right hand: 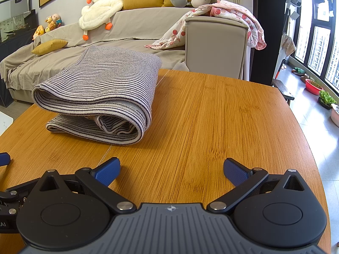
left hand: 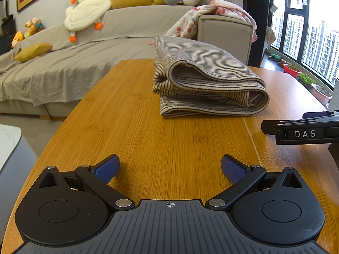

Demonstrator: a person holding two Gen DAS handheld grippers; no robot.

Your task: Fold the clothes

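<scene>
A striped grey and cream garment [left hand: 203, 80] lies folded in several layers on the wooden table [left hand: 148, 131], ahead of both grippers. My left gripper [left hand: 170, 167] is open near the table's front edge, well short of the garment, with nothing between its blue pads [left hand: 108, 168]. In the right wrist view the same folded garment [right hand: 101, 91] sits ahead and to the left. My right gripper [right hand: 171, 170] is open too and holds nothing. The black body of the right gripper [left hand: 300, 130] shows at the right edge of the left wrist view.
Behind the table stands a grey sofa [left hand: 63, 63] with a white plush goose [left hand: 84, 10], yellow cushions and a floral blanket [right hand: 233, 17] draped over its armrest. Windows and potted plants [right hand: 326, 99] are at the right. A white surface [left hand: 8, 144] lies left of the table.
</scene>
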